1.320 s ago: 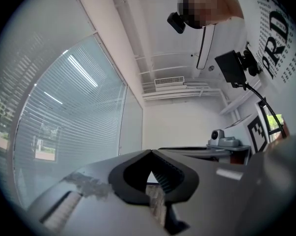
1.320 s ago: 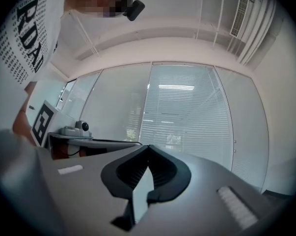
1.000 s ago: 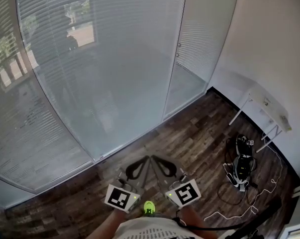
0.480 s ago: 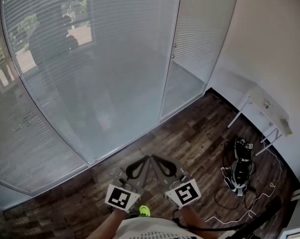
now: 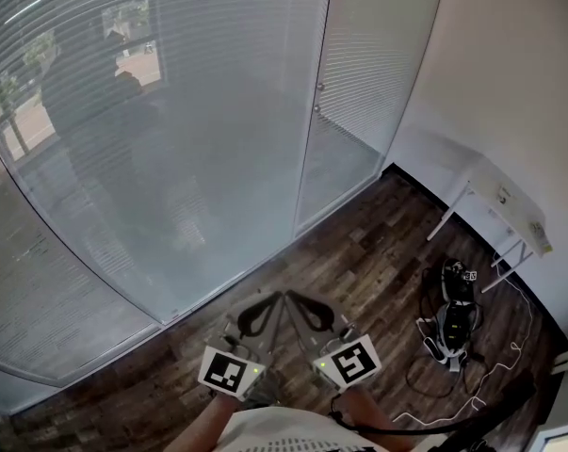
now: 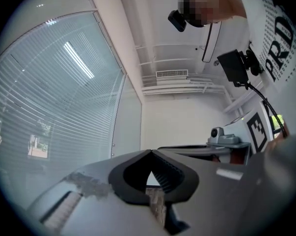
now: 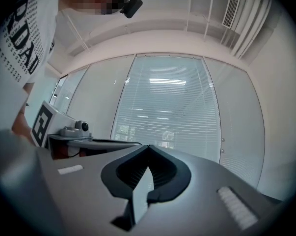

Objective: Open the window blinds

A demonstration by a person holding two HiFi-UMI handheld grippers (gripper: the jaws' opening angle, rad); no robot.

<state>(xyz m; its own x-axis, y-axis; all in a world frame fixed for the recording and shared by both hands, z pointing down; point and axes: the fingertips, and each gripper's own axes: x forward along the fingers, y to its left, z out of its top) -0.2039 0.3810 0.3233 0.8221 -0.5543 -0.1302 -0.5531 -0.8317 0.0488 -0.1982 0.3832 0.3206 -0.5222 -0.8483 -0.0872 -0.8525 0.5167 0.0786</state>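
"So, how do the two tools stand?"

"Side by side and low, close in front of the person. The left tool point(image 5: 274, 301) is clenched, its jaws meeting at the tips with nothing between them. The right tool point(image 5: 294, 301) is clenched the same way and is just as empty. Their tips lean toward each other and almost touch."

"And the window blinds?"

"The window blinds point(image 5: 161, 111) hang ahead of both tools and above them, well apart from the tips. Their slats lie close together. A bright patch with greenery shows up and to the left of the left tool. Whether it is seen through the slats or mirrored, I cannot tell."

"Anything off to the right?"

"Ahead and to the right of the right tool stands a narrower panel point(image 5: 359, 73) with slats of its own and two small knobs point(image 5: 318, 88) on its near edge. Farther right of that tool is a plain white wall point(image 5: 510, 64)."

"What lies below?"

"A dark wooden floor point(image 5: 359, 252) runs from under the tools up to the blinds. To the right of the right tool a dark bundle of gear point(image 5: 453, 323) lies on it, with a white cable point(image 5: 472, 384) trailing round. Just beyond the bundle a small white bench point(image 5: 500, 205) stands against the wall."
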